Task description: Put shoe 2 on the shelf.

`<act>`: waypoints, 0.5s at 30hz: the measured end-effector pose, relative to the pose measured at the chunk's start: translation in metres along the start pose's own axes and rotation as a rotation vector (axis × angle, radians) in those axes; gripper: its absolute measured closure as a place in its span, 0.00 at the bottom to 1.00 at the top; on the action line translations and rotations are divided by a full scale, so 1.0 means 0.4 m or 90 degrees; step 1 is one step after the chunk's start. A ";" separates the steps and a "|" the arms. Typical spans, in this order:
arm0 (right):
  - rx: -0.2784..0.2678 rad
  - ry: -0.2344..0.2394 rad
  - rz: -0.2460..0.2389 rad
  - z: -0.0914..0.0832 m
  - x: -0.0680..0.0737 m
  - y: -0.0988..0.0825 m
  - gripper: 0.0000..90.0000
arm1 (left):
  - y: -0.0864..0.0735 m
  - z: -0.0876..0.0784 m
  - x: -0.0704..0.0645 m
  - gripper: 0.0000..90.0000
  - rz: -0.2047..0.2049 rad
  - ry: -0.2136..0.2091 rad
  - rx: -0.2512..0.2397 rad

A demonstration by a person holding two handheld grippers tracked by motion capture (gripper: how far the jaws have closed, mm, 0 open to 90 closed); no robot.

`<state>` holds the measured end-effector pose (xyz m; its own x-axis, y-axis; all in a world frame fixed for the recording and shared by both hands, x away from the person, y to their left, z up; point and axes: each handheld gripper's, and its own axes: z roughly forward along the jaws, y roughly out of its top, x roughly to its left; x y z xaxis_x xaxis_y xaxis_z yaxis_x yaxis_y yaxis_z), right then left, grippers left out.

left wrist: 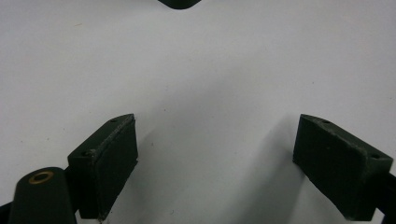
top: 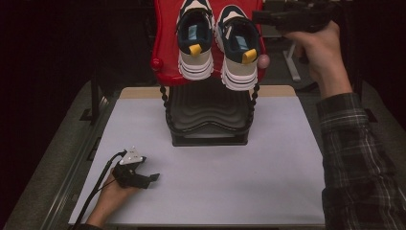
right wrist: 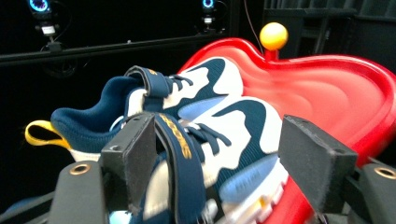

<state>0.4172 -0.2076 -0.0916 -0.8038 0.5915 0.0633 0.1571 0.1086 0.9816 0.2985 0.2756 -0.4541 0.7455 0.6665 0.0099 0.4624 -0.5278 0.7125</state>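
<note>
Right gripper: the right gripper (top: 268,18) is held high at the far right of the rack by a hand (top: 321,45) whose forearm, in a plaid sleeve (top: 356,158), climbs up the right edge of the high view. It points level, toward the shoes.
Right jaws: parted, with nothing pinched; in the right gripper view (right wrist: 215,154) the near shoe's strap and upper lie in the gap, and the pads do not press on them.
Right shoe: the right shoe (top: 238,45) sits on the top tray beside the gripper, heel toward the person. Navy knit collar, cream and pale-blue panels, white ribbed sole, yellow heel loop, navy strap with gold lettering.
Left shoe: the left shoe (top: 195,40) stands just beside its twin on the same tray, in the same colours, heel outward.
Red tray: the red tray (top: 165,72) is glossy moulded plastic with a wavy raised rim and a rippled floor, tilted toward the person; round knobs cap its posts.
Black tray: the black tray (top: 208,120) below is matte and ribbed in waves, and rests on the table.
Left gripper: the left gripper (top: 143,178) lies low on the table at the near left, hand behind it, cable trailing.
Left jaws: spread wide in the left gripper view (left wrist: 215,154), blocky dark pads over bare surface, holding nothing.
Table: the table (top: 268,191) is a flat, pale grey sheet.
</note>
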 end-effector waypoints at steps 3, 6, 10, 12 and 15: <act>-0.005 -0.009 0.010 -0.029 -0.009 -0.019 0.30 | 0.000 0.000 0.000 0.14 0.000 -0.001 0.000; -0.001 -0.019 0.010 -0.060 -0.015 -0.042 0.30 | 0.000 0.000 0.000 0.14 0.000 -0.001 0.000; 0.005 -0.029 0.012 -0.101 -0.020 -0.074 0.30 | 0.000 0.000 0.000 0.14 -0.001 0.000 -0.002; 0.008 -0.035 0.014 -0.119 -0.020 -0.096 0.30 | 0.000 0.000 0.000 0.14 -0.001 0.000 -0.001; 0.014 -0.041 0.016 -0.137 -0.023 -0.124 0.30 | 0.000 0.000 0.000 0.14 0.000 0.000 0.000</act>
<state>0.3853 -0.2622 -0.1309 -0.7608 0.6446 0.0750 0.1895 0.1101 0.9757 0.2984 0.2757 -0.4540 0.7454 0.6666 0.0093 0.4630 -0.5276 0.7123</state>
